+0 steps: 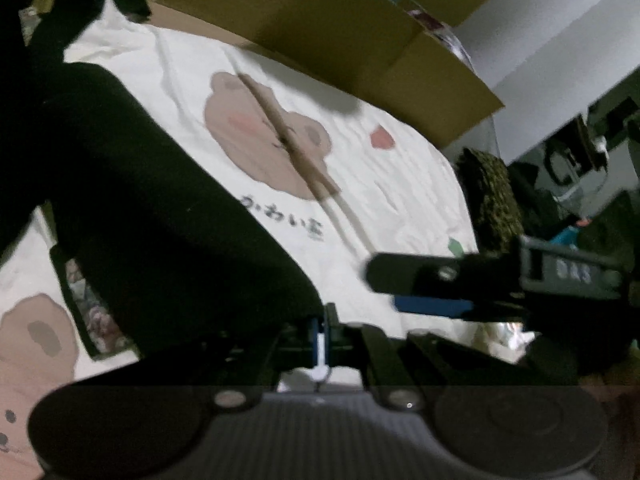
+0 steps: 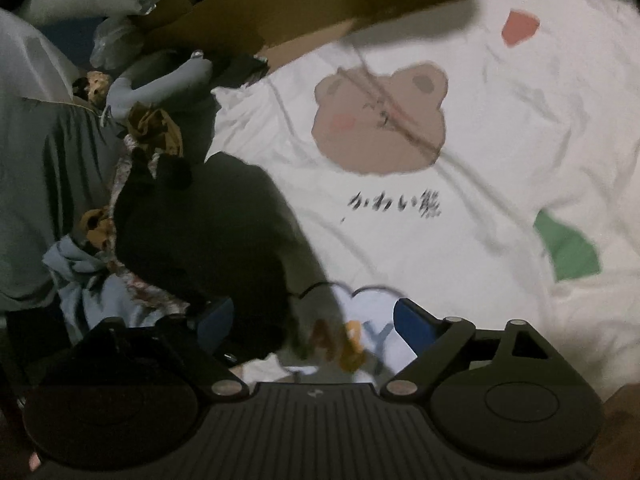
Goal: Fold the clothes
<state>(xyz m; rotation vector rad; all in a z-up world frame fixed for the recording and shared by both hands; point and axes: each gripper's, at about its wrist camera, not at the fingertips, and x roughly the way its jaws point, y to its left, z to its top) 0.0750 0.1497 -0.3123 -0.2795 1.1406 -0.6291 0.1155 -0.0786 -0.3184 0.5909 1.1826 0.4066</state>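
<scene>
left gripper [image 1: 322, 344] fingers pressed together, apparently pinching the black fabric garment [image 1: 140, 200] lying on the cream bear-print sheet [image 1: 384, 184]. right gripper [image 2: 312, 324] spread over its edge. risk: thin pinch slips, fold skews, sheet drags along.

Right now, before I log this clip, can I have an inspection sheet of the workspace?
Surface: white bear sheet, creased, with a fold line across the bear.
Job's things: black garment lying on the sheet; pale blue lettered garment at its edge.
Clutter: clothes pile beside the sheet; cardboard box along its far edge.
Grippers: left gripper fingers shut at the black garment's edge, what they pinch is unclear; right gripper fingers open over both garments.
Cables: nothing seen for sure.
Surroundings: white wall; dim, blurred furniture beyond.
</scene>
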